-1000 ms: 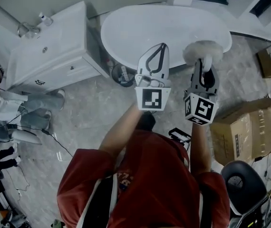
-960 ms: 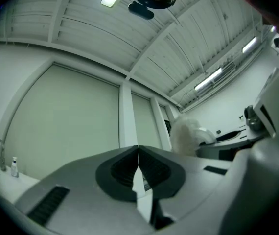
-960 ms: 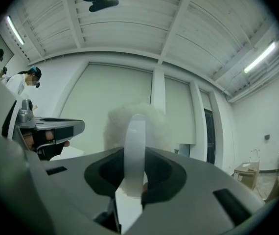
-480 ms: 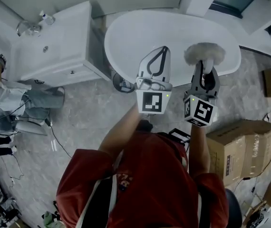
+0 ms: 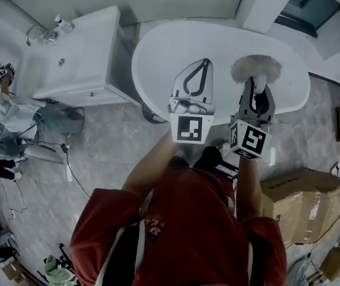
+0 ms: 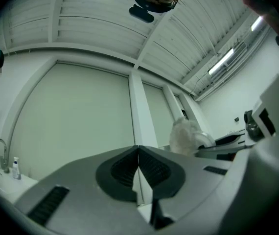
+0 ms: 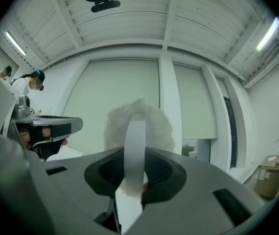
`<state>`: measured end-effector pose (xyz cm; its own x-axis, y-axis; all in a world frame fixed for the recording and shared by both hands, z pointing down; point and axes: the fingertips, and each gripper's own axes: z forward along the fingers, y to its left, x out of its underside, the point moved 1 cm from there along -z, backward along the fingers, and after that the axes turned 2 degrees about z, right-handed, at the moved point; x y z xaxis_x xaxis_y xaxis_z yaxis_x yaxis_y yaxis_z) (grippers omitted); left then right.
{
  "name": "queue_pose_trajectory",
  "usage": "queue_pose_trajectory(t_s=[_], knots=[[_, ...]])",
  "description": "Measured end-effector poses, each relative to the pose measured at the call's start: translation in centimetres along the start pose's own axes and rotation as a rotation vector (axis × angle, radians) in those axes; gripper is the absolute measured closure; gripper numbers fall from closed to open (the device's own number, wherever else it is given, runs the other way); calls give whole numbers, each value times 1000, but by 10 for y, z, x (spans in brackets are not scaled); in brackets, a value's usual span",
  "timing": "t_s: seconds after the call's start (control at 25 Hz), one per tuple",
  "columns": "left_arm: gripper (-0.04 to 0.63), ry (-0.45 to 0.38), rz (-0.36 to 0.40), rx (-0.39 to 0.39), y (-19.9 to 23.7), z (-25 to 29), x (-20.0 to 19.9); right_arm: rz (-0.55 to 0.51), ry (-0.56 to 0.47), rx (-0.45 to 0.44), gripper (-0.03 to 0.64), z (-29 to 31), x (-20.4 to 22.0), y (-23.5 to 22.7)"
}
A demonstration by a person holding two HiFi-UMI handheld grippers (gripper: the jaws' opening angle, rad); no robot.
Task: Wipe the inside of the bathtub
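Observation:
A white oval bathtub [image 5: 158, 46] lies ahead in the head view, below both grippers. My right gripper [image 5: 256, 83] is shut on the white handle [image 7: 133, 153] of a fluffy round scrub pad [image 5: 255, 68], which is raised over the tub's right part. The fluffy scrub pad [image 7: 138, 126] stands up between the jaws in the right gripper view. My left gripper [image 5: 196, 70] is shut with nothing in it, held over the tub's middle, its tips [image 6: 138, 148] pressed together. Both gripper views point upward at walls and ceiling.
A white vanity [image 5: 74, 58] with a sink and tap [image 5: 42, 36] stands left of the tub. Cardboard boxes [image 5: 301, 204] sit on the marble floor at right. Cables [image 5: 68, 171] and a person's legs [image 5: 6, 130] are at left. A round bin [image 5: 152, 115] sits between vanity and tub.
The person has stepped closer to the tub; it now sits more under both grippers. The grippers keep the same pose and hold.

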<state>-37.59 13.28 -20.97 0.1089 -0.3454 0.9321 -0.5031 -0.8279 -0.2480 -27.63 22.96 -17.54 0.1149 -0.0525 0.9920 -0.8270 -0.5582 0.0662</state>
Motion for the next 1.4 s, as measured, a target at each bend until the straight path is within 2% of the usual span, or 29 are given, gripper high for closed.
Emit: queue_pose_trajectory(t_s=[0.24, 0.4, 0.6, 0.72, 0.84, 0.92, 1.12, 1.24, 1.4], knots=[[580, -4, -2, -27, -52, 71, 7, -3, 8, -5, 525, 40, 16, -83], [580, 14, -76, -48, -105, 120, 14, -8, 23, 8, 525, 59, 26, -157], [580, 13, -50, -36, -152, 171, 22, -12, 59, 34, 525, 78, 44, -228], [580, 33, -66, -29, -162, 190, 33, -5, 69, 41, 525, 90, 54, -244], [580, 34, -3, 4, -163, 206, 42, -18, 79, 49, 525, 105, 62, -248], [580, 18, 2, 15, -160, 217, 47, -32, 82, 57, 525, 118, 64, -247], [580, 32, -97, 60, -168, 242, 71, -49, 97, 84, 525, 144, 73, -250], [580, 28, -119, 80, -179, 258, 81, -61, 112, 96, 525, 153, 83, -260], [580, 33, -98, 114, -202, 287, 92, -35, 132, 122, 525, 172, 101, -292]])
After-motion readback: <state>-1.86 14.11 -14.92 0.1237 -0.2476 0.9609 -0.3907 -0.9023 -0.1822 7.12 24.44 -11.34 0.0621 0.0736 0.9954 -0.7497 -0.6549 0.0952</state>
